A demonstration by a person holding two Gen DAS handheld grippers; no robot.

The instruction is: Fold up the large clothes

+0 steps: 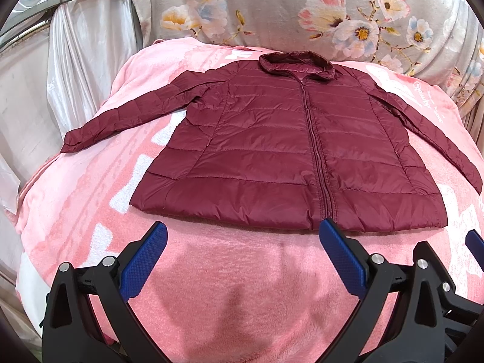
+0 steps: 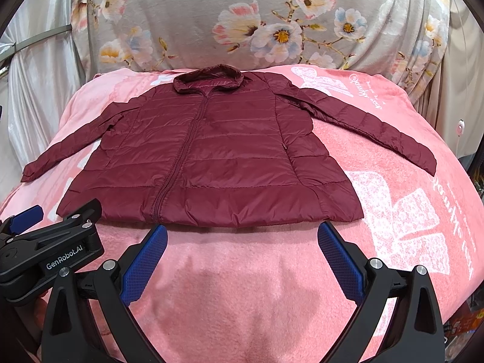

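**Black frames, blue pads**

Left gripper (image 1: 242, 233) and right gripper (image 2: 242, 233) each have 2 black plastic arms with triangular cut-outs, silver round screws and blue cross-hatched pads on the jaws. White "GenRobot.AI" lettering marks the left body.

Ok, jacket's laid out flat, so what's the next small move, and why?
Probably bring the left gripper to the left sleeve's cuff and fold it across: the maroon puffer jacket lies zipped, sleeves splayed, both grippers open, holding nothing.

Jacket (image 1: 272, 151) quilted, slight sheen; blanket (image 1: 242, 287) fleecy.
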